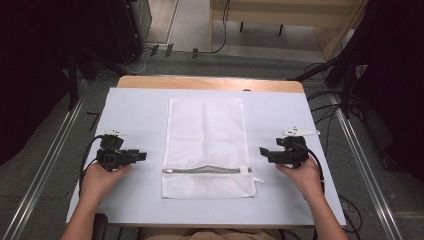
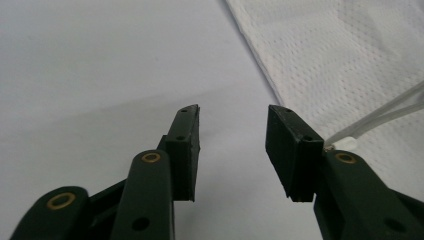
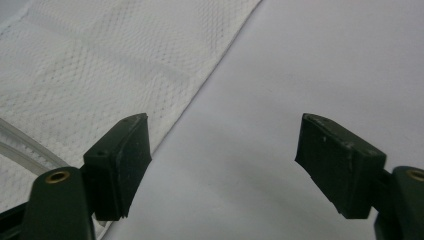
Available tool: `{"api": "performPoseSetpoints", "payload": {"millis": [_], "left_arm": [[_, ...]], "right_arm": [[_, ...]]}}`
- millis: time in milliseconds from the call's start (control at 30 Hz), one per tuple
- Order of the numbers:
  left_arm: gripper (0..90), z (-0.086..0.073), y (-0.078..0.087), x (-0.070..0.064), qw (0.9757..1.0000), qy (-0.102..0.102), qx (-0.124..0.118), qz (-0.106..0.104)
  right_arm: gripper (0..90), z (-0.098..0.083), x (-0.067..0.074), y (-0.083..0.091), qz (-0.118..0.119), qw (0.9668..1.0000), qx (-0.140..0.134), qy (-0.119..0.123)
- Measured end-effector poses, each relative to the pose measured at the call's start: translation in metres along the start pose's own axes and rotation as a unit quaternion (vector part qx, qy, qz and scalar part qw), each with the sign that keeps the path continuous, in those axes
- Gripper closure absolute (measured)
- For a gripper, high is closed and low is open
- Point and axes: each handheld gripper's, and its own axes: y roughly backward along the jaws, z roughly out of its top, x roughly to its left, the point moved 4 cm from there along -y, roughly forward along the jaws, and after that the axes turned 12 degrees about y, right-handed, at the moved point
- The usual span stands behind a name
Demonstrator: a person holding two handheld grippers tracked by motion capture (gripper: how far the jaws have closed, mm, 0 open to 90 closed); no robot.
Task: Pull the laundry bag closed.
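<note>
A white mesh laundry bag (image 1: 206, 145) lies flat in the middle of the white table cover, its grey zipper (image 1: 206, 170) running across near the front end. My left gripper (image 1: 142, 156) rests on the table left of the bag, pointing toward it, jaws open with nothing between them. In the left gripper view the gripper (image 2: 232, 147) frames bare cover, with the bag's mesh (image 2: 345, 65) at upper right. My right gripper (image 1: 262, 151) sits right of the bag, open and empty; between the tips of this gripper (image 3: 222, 165) in its own view lies the bag's edge (image 3: 125, 65) at left.
The white cover (image 1: 135, 107) overlies a wooden table whose far edge (image 1: 210, 83) shows. Metal rails (image 1: 45, 165) run along both sides on the floor. Cables (image 1: 330, 107) and dark stands sit beyond the right side.
</note>
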Motion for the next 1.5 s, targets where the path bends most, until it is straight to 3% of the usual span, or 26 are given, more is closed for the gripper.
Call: {"api": "performPoseSetpoints", "payload": {"millis": [67,167,300,500,667,833,900,1000,1233,1500], "left_arm": [[56.3,-0.0002,-0.0007,-0.0001,0.9999,-0.010,-0.002,0.007],[49.7,0.0019,0.0010,-0.0020,0.9999,-0.004,-0.013,-0.005],[44.4,0.0019,0.0009,-0.0029,0.9999,-0.009,-0.012,-0.007],[40.7,0.0010,-0.0009,-0.0029,0.9997,-0.023,-0.004,-0.008],[37.9,0.0007,-0.0008,-0.0026,0.9997,-0.020,-0.007,-0.013],[36.6,0.0006,-0.0006,-0.0029,0.9994,-0.030,-0.009,-0.014],[37.7,0.0011,0.0006,-0.0043,0.9993,-0.032,-0.019,-0.006],[38.9,0.0034,0.0050,-0.0067,0.9985,-0.036,-0.036,-0.018],[39.5,0.0027,0.0039,-0.0065,0.9989,-0.032,-0.021,-0.029],[39.1,0.0018,0.0007,-0.0064,0.9992,-0.031,-0.009,-0.025]], "right_arm": [[24.5,0.0005,0.0000,0.0003,0.000,1.0000,-0.002,0.003],[26.4,0.0016,0.0017,0.0011,0.000,0.9999,-0.006,0.009],[30.4,0.0015,0.0027,0.0007,0.004,0.9999,-0.003,0.012],[34.5,0.0013,0.0011,0.0017,0.008,1.0000,-0.003,0.004],[40.9,0.0021,0.0012,0.0032,0.012,0.9999,-0.003,0.006],[41.6,0.0017,0.0011,0.0026,0.017,0.9999,0.001,-0.001],[41.5,0.0012,0.0008,0.0023,0.018,0.9998,0.004,-0.002],[41.5,0.0010,0.0008,0.0026,0.019,0.9998,0.005,-0.002],[42.3,0.0022,0.0010,0.0053,0.025,0.9996,0.001,-0.010],[43.1,0.0013,0.0030,0.0050,0.029,0.9995,0.009,-0.007]]}}
